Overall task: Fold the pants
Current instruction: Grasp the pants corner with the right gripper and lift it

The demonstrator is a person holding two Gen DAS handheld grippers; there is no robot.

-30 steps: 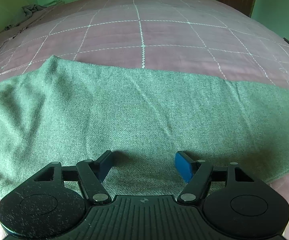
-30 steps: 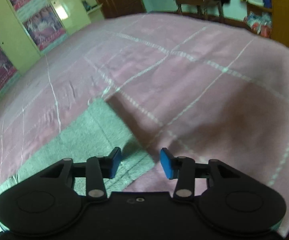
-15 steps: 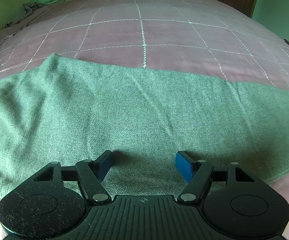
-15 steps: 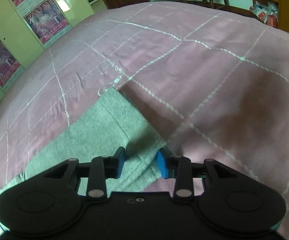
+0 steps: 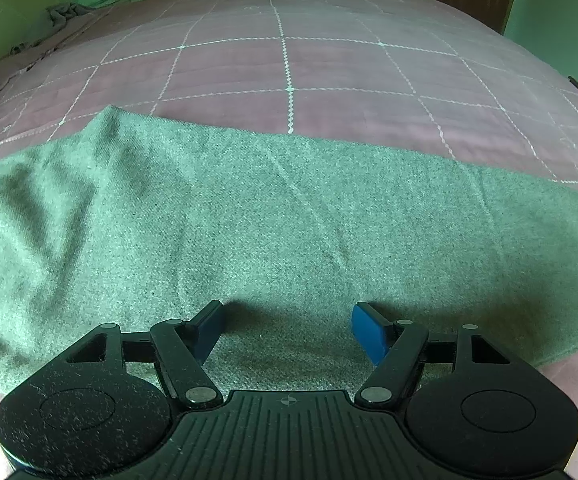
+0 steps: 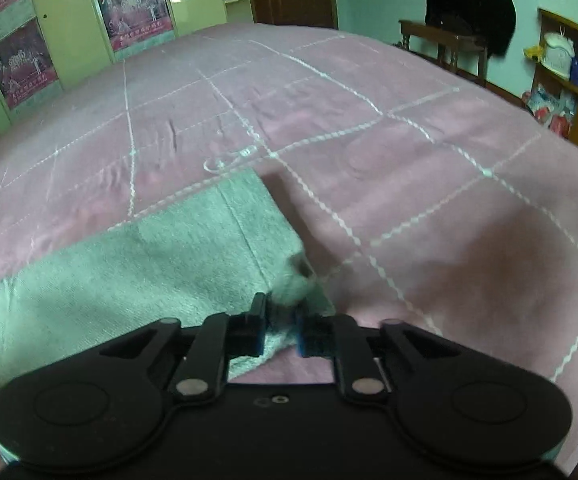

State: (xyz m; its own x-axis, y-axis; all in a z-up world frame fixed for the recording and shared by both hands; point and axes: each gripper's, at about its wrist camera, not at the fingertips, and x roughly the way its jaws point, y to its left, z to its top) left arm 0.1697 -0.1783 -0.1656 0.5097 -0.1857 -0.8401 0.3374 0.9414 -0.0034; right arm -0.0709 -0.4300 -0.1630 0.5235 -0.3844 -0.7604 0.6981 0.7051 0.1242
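The left tongs [image 5: 287,330] have a black ribbed body, two round black discs flecked with dust, silver pivot screws and blue pads [image 5: 370,334]. The right tongs [image 6: 281,326] are matte black, smooth-bodied, with matching discs and screws.

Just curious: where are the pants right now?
The green pants lie spread across the pink bedspread under the left gripper; the closing right gripper has one corner between its fingers.

Both wrist views close over pants [image 5: 289,220]
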